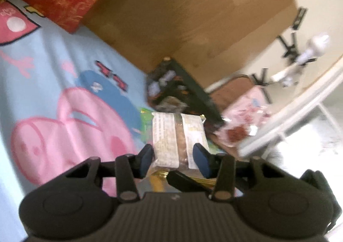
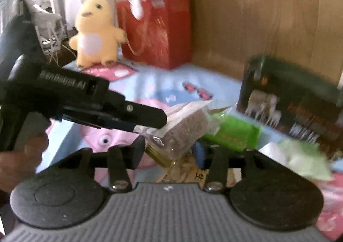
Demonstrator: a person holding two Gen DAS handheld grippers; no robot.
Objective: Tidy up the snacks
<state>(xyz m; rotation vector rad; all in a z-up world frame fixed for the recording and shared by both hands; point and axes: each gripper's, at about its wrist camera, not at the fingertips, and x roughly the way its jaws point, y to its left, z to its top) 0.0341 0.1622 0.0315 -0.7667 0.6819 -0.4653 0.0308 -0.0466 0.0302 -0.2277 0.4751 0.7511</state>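
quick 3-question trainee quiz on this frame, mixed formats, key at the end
1. True or false: the yellow plush toy lies inside the dark box.
2. What does the left tool grip? A: red gift bag. B: clear packet with brown contents. C: white plush toy.
3. In the right wrist view, what colour is the packet lying just beyond the gripped one?

Key: 1 false, it stands on the blanket beside the red bag. 2 B. 3 green; it is the green packet.
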